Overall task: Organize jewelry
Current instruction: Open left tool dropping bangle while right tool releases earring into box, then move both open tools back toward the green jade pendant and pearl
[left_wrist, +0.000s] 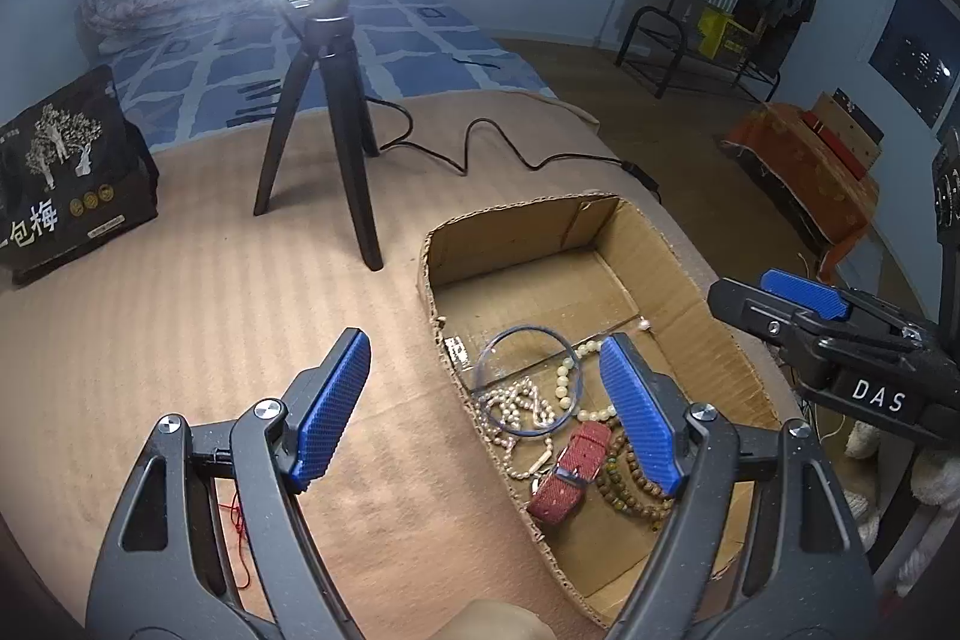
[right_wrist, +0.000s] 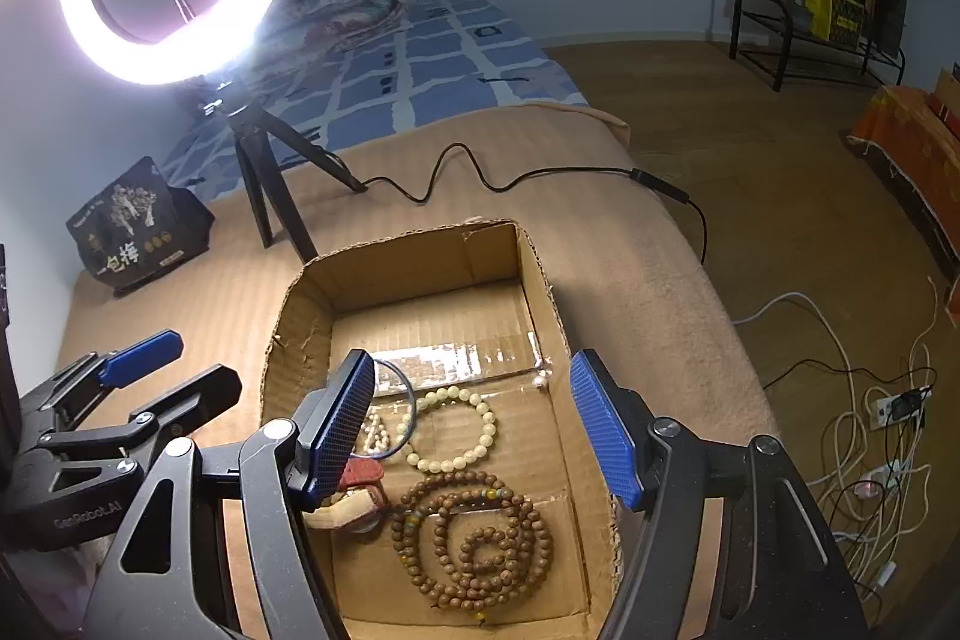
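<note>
The jewelry is gathered in an open cardboard box (right_wrist: 543, 280) on a tan blanket (left_wrist: 180, 340): a coiled brown bead strand (right_wrist: 474, 544), a pale bead bracelet (right_wrist: 456, 430), a red watch strap (left_wrist: 570, 472). The right gripper (right_wrist: 480, 430) is held wide open above them, gripping nothing. The left gripper (left_wrist: 486, 400) is spread over the box's left wall, empty. A tripod (left_wrist: 324, 112) and cable (right_wrist: 540, 178) are seen beyond the box, bare blanket to its left.

Right gripper (left_wrist: 804, 304) body reads "DAS"; left gripper (right_wrist: 150, 370) "GenRobot.AI"; black bag (left_wrist: 66, 172) shows "包梅", probably partial.
</note>
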A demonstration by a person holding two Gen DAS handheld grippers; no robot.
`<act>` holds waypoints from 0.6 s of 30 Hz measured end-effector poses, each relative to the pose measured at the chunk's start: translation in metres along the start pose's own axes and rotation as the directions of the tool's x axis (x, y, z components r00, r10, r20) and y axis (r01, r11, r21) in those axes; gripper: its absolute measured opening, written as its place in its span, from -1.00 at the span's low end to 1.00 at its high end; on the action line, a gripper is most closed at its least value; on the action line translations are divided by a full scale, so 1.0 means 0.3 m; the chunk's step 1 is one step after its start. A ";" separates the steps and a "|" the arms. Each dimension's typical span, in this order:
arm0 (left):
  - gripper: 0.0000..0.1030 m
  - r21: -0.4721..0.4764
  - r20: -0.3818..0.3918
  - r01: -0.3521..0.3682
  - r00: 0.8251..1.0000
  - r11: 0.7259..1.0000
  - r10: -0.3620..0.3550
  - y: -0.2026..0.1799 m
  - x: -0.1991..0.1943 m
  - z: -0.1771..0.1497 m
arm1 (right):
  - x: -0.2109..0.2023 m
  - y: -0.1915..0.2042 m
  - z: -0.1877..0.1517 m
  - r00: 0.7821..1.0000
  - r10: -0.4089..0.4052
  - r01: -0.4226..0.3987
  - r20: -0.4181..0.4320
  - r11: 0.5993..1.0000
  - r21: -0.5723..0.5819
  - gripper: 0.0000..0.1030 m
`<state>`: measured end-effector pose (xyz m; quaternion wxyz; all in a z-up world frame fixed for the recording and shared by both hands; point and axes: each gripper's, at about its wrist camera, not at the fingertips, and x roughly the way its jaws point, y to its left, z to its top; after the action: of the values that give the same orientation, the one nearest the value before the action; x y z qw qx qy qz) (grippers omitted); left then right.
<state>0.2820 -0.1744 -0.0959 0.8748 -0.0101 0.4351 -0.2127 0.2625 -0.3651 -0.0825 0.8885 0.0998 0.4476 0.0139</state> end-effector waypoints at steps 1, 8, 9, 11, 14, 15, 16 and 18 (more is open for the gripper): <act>0.58 -0.003 0.000 -0.003 1.000 1.000 0.003 0.004 -0.002 -0.002 | -0.001 0.002 0.000 1.000 0.000 0.000 0.000 1.000 -0.001 0.31; 0.58 -0.010 0.009 -0.018 1.000 1.000 0.018 0.036 -0.036 -0.007 | -0.008 0.022 -0.004 1.000 0.002 -0.002 0.003 1.000 -0.010 0.31; 0.58 -0.010 0.012 -0.020 1.000 1.000 0.020 0.042 -0.043 -0.008 | -0.009 0.028 -0.005 1.000 0.002 -0.002 0.005 1.000 -0.011 0.31; 0.58 -0.010 0.019 -0.027 0.999 1.000 0.027 0.056 -0.059 -0.012 | -0.016 0.046 -0.007 1.000 0.002 -0.002 0.010 1.000 -0.022 0.31; 0.58 -0.013 0.030 -0.045 0.999 0.999 0.045 0.091 -0.086 -0.020 | -0.024 0.076 -0.007 1.000 0.006 -0.005 0.018 0.999 -0.037 0.31; 0.58 -0.016 0.035 -0.052 0.998 0.999 0.052 0.109 -0.099 -0.025 | -0.026 0.086 -0.007 1.000 0.011 -0.010 0.020 0.999 -0.040 0.31; 0.58 -0.021 0.041 -0.059 0.997 0.998 0.060 0.129 -0.111 -0.031 | -0.028 0.099 -0.007 1.000 0.019 -0.018 0.021 0.999 -0.043 0.31; 0.58 -0.035 0.047 -0.068 0.996 0.997 0.069 0.165 -0.130 -0.041 | -0.032 0.120 -0.010 0.999 0.036 -0.035 0.022 0.998 -0.046 0.37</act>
<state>0.2697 -0.1125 -0.0841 0.8915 -0.0148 0.4176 -0.1749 0.2569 -0.3303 -0.0698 0.8952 0.0874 0.4353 0.0389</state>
